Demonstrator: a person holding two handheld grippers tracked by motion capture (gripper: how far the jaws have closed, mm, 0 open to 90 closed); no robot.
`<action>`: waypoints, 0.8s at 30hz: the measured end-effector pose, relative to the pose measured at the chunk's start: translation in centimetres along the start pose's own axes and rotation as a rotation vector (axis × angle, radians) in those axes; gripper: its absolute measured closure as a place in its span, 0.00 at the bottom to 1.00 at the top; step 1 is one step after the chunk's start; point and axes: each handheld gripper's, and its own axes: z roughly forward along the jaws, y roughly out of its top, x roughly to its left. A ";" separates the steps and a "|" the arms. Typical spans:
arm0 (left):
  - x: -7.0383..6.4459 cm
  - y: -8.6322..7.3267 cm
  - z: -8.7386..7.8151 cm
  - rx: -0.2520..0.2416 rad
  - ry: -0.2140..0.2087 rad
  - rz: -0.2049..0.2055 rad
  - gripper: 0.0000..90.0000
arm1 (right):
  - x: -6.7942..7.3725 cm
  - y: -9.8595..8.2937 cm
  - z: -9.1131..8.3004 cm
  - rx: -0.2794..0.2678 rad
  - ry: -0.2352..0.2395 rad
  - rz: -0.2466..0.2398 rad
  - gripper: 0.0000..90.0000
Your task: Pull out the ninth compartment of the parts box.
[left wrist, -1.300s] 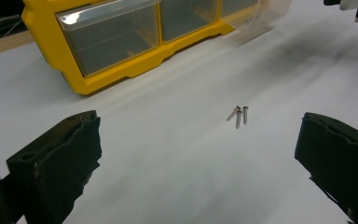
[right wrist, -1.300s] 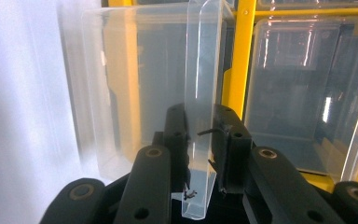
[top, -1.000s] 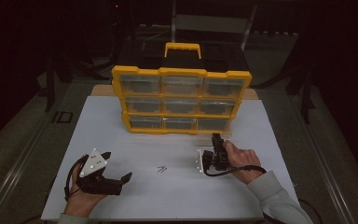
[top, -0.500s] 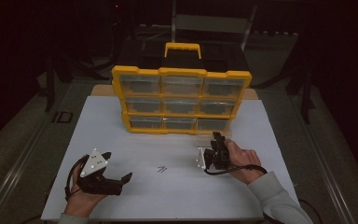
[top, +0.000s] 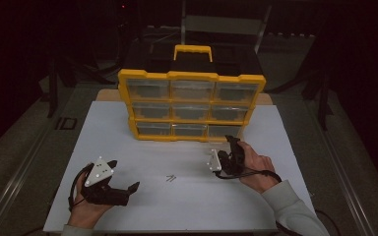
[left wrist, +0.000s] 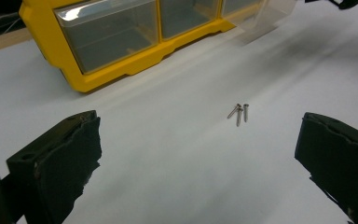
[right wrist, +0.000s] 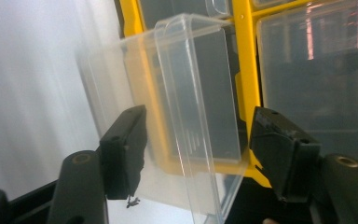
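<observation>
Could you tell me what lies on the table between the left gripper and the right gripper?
Three small screws lie on the white table between them, shown in the high view.

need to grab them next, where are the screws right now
The screws lie loose on the white table, in the high view midway between the left gripper and right gripper, before the yellow organizer.

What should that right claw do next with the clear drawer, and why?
Probably close on the clear drawer. The right claw is open, its jaws on either side of the drawer's front, which is partly out of the yellow organizer. The screws lie loose on the table.
</observation>
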 end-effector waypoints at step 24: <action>0.1 0.0 0.1 -0.002 -0.001 -0.004 0.01 | -3.6 -0.1 -0.3 -0.134 0.190 0.462 0.18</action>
